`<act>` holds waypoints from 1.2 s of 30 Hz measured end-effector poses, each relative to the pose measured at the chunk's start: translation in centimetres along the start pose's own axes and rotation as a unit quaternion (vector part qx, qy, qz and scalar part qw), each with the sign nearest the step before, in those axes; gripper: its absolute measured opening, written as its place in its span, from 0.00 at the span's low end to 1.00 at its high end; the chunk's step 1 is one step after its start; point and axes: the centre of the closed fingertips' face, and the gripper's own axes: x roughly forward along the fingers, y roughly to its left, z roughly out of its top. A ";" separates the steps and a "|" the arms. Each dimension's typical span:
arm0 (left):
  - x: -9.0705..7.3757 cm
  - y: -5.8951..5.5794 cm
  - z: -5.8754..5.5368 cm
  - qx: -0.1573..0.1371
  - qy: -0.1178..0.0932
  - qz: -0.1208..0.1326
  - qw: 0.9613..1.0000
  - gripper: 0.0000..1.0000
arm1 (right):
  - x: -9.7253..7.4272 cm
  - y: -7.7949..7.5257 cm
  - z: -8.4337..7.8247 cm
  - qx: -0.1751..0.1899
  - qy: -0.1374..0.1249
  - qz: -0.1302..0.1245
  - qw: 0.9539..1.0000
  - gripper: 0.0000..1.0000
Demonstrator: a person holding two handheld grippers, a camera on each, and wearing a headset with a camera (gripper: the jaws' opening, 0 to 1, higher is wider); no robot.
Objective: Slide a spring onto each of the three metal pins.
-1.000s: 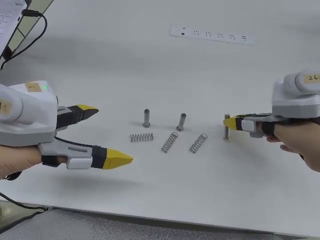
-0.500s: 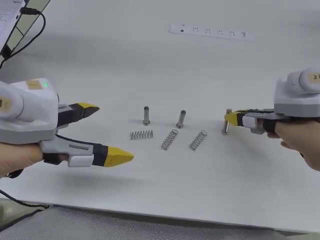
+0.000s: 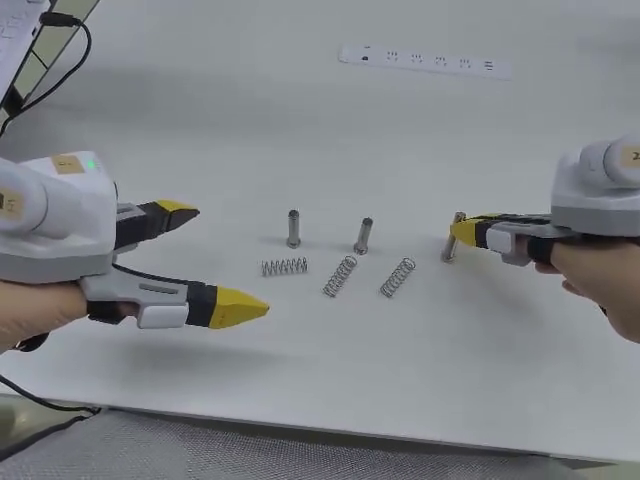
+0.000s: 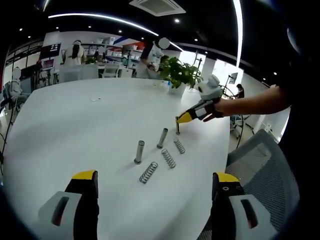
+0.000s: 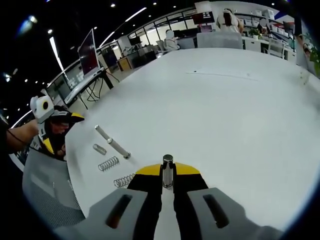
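Right gripper [image 3: 461,232] clamped on one metal pin [image 3: 449,250]; left gripper [image 3: 218,260] spread wide, holding nothing.
The gripped pin leans at the right end of the row (in the right gripper view its head pokes up between the yellow jaws). A second pin [image 3: 293,228] and a third pin [image 3: 363,236] stand upright on the white table [image 3: 330,400]. Just in front of them lie the left spring [image 3: 284,266], middle spring [image 3: 340,276] and right spring [image 3: 398,278], none on a pin. The left gripper hovers well apart from them.
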 end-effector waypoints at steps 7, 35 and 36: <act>0.0 0.0 0.1 0.001 -0.001 -0.001 1.000 0.92 | 0.0 -0.1 0.0 -0.006 -0.008 0.000 1.000 0.05; 0.1 0.1 0.3 0.004 -0.003 -0.003 1.000 0.92 | -0.6 0.6 -0.5 -0.057 -0.024 -0.002 0.998 0.06; 0.1 0.1 0.2 0.004 -0.002 -0.003 1.000 0.92 | -0.6 0.6 -0.5 -0.058 -0.024 0.000 0.998 0.06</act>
